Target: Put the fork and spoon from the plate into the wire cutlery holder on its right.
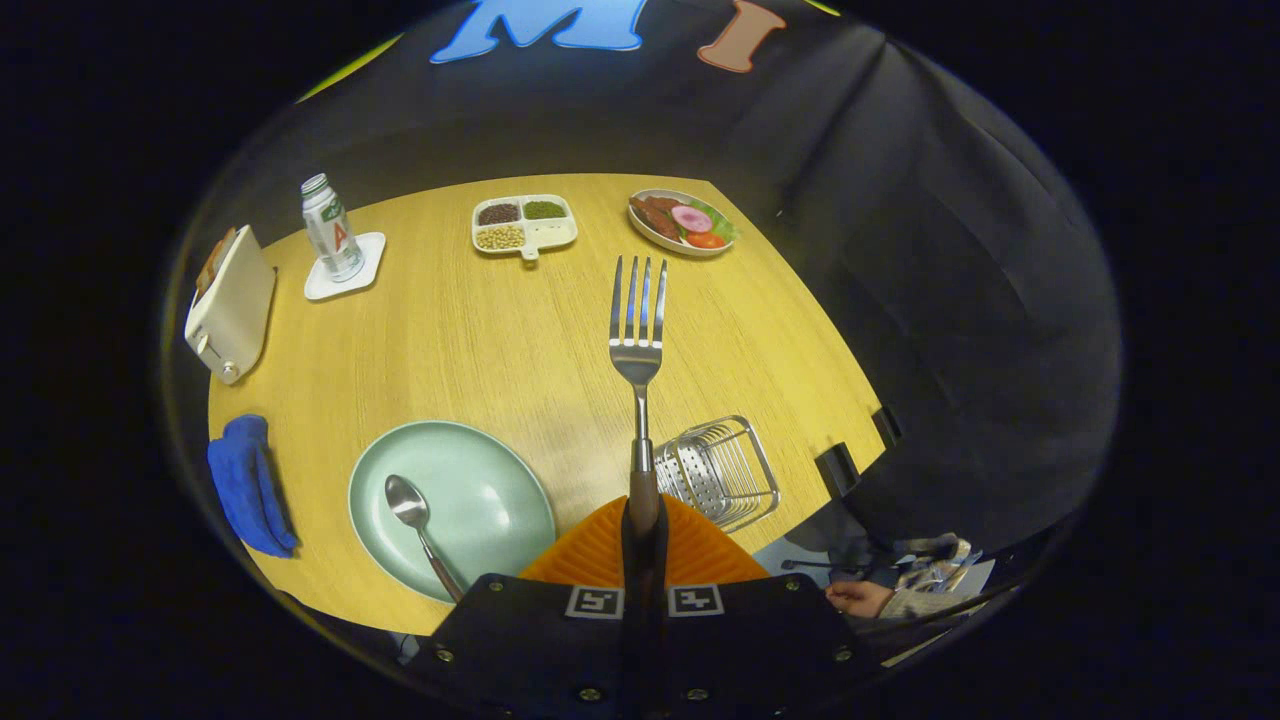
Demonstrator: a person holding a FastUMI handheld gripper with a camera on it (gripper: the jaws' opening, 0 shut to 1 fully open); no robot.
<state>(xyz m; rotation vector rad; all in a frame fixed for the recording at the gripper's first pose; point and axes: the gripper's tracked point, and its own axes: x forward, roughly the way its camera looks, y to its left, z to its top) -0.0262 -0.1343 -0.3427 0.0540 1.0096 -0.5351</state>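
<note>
Spoon on plate, wire cutlery holder right of plate, cloth left, toaster beyond.

The tongs are closed on the fork, which sticks out ahead over a bare stretch of desk that is open through the middle. Near right, just beside the fork's handle, the wire cutlery holder stands with its top open. Near left, the plate carries the spoon. A blue cloth, toaster and bottle line the left side; a divided dish and food plate block the far edge.
</note>
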